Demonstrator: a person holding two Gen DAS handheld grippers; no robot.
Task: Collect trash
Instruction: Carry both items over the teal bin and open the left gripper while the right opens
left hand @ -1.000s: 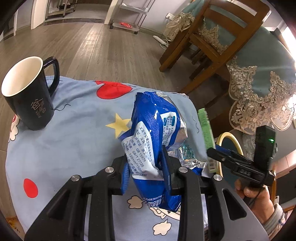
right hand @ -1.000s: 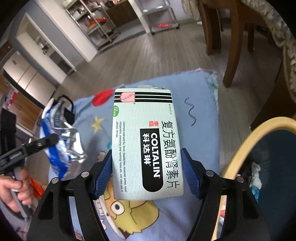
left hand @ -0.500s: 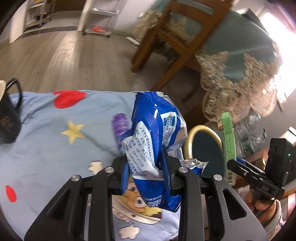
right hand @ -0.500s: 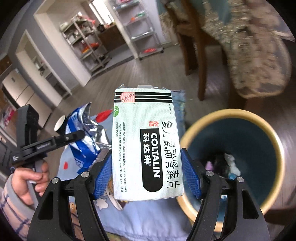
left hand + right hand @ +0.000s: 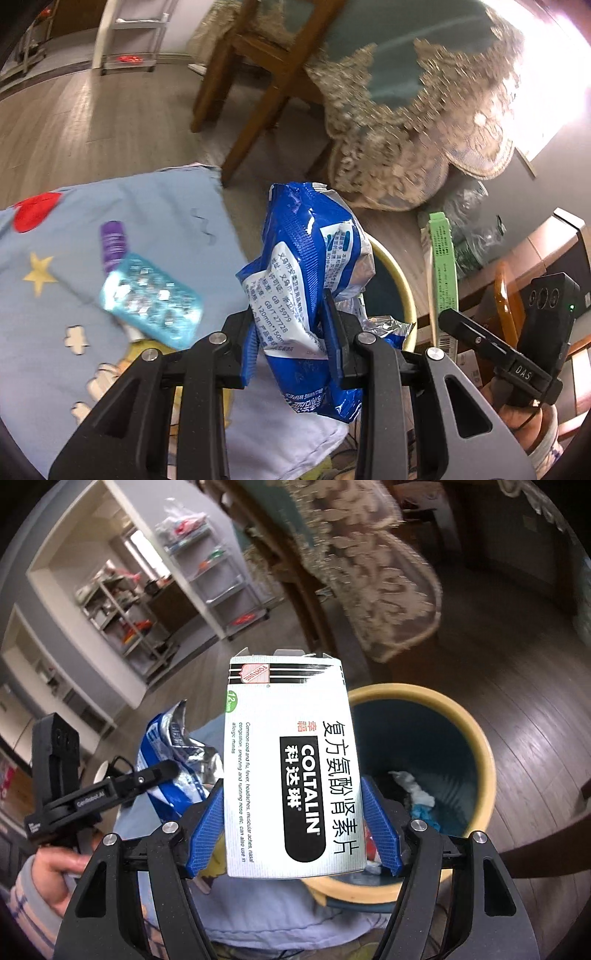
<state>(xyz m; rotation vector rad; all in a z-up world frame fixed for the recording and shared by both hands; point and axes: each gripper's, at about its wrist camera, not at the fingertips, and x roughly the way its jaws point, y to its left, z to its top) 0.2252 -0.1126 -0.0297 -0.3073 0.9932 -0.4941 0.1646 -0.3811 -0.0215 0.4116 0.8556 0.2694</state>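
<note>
My left gripper [image 5: 291,332] is shut on a crumpled blue wipes packet [image 5: 306,273] and holds it over the table's right edge, in front of the yellow-rimmed bin [image 5: 400,291]. My right gripper [image 5: 293,827] is shut on a white and green Coltalin medicine box [image 5: 291,775], upright, above the near left rim of the bin [image 5: 476,738]. The bin holds tissue and other scraps. The box shows edge-on in the left wrist view [image 5: 443,273], and the packet shows in the right wrist view [image 5: 173,753].
A blue cartoon cloth [image 5: 140,206] covers the table, with a pale blue blister pack [image 5: 151,299] and a purple tube [image 5: 113,245] on it. A wooden chair [image 5: 266,74] and a lace-edged tablecloth [image 5: 417,147] stand behind the bin.
Both grippers have swung right with their loads, from over the table to the bin. The mug has left the left wrist view; the blister pack and tube have come into it.
</note>
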